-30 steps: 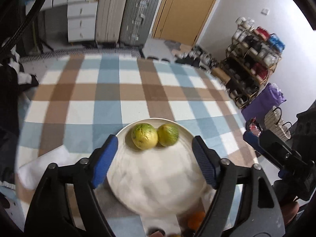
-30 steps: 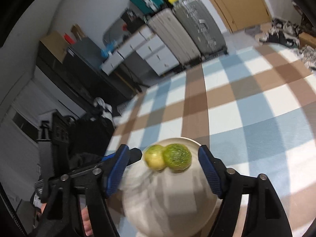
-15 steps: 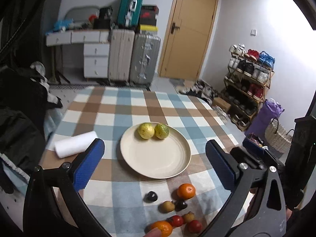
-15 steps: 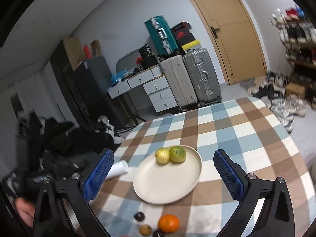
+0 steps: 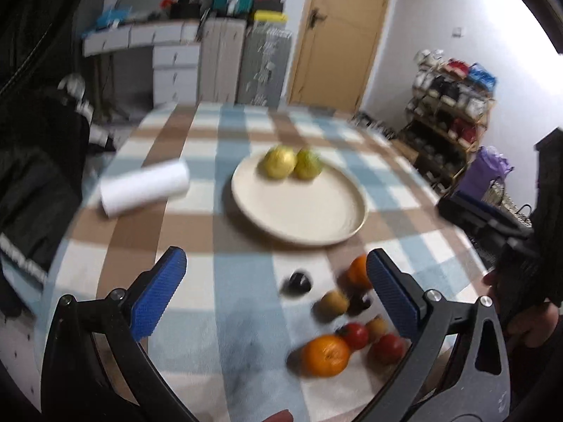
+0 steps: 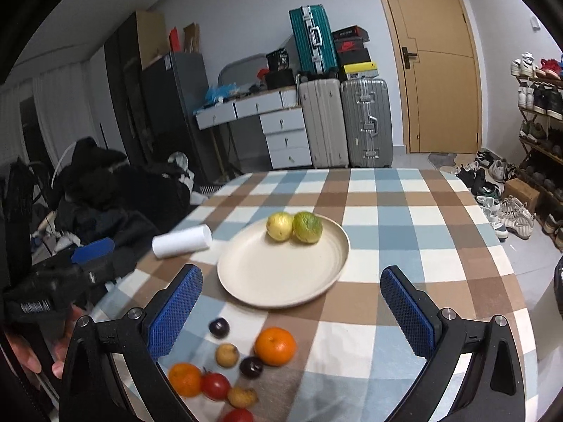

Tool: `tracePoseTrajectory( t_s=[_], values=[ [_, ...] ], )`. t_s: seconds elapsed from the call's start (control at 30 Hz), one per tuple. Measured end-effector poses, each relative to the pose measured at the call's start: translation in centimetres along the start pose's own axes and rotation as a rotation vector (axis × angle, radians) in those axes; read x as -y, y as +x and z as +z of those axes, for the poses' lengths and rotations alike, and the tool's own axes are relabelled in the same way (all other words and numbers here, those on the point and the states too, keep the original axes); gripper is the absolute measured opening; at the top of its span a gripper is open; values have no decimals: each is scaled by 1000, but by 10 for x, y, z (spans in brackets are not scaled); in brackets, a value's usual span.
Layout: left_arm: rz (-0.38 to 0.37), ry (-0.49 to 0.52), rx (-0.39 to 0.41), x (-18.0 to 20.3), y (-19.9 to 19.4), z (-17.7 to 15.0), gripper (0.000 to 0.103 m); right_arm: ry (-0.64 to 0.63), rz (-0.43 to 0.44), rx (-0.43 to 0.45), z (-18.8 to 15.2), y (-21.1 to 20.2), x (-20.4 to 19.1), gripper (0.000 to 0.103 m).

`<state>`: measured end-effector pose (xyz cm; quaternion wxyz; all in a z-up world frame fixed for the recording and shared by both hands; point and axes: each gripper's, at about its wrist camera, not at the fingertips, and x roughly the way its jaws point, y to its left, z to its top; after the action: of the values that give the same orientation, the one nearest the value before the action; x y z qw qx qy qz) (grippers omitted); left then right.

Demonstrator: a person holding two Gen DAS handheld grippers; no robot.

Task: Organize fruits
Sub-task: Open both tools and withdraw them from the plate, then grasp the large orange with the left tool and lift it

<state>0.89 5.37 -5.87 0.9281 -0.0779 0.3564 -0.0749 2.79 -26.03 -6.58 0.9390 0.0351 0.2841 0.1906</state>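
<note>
The left gripper (image 5: 276, 290) hangs above the worktop (image 6: 440, 246) with its blue fingers (image 5: 158, 295) spread wide and nothing between them. The right gripper (image 6: 292, 307) has its fingers (image 6: 176, 311) spread wide too, and they hold nothing.

A round cream plate (image 6: 274, 281) sits in the middle of the checked cloth. Two yellow-green fruits (image 6: 293, 227) rest on its far side, touching each other. A white roll (image 6: 181, 241) lies on its side, left of the plate.

The other fruits lie loose on the near side of the worktop, off the plate. In the right wrist view there is a big orange (image 6: 274, 346), a smaller orange (image 6: 184, 379), a dark plum (image 6: 219, 327), a second dark plum (image 6: 251, 366), a tan round fruit (image 6: 227, 354), a red fruit (image 6: 215, 386) and a brown lumpy fruit (image 6: 242, 396). One more red fruit (image 6: 238, 415) is cut off by the bottom edge.

The left wrist view is blurry, so the small fruits there look smeared and are hard to tell apart. One finger of the left gripper covers part of an orange in that view. The other gripper shows only as a dark shape at the side of each view.
</note>
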Motion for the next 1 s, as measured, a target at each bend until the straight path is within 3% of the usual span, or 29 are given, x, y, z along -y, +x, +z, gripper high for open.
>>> tracePoseTrajectory(
  t_s=[0.03, 0.13, 0.33, 0.63, 0.77, 1.0],
  values=[
    [26, -17, -21, -3, 4, -3, 102, 1, 0, -7, -1, 1, 0, 103],
    [-27, -70, -53, -8, 10, -8, 102, 7, -24, -33, -1, 7, 4, 103],
    [-76, 0, -113, 9, 20, -17, 102, 22, -21, -75, 0, 17, 7, 103],
    [-37, 33, -218, 18, 37, -40, 100, 9, -4, -111, -4, 22, 4, 103],
    [-53, 24, -269, 18, 43, -52, 95, 14, -2, -115, -4, 21, 4, 103],
    [-84, 50, -311, 24, 46, -62, 73, 27, -6, -114, -4, 18, 6, 103]
  ],
)
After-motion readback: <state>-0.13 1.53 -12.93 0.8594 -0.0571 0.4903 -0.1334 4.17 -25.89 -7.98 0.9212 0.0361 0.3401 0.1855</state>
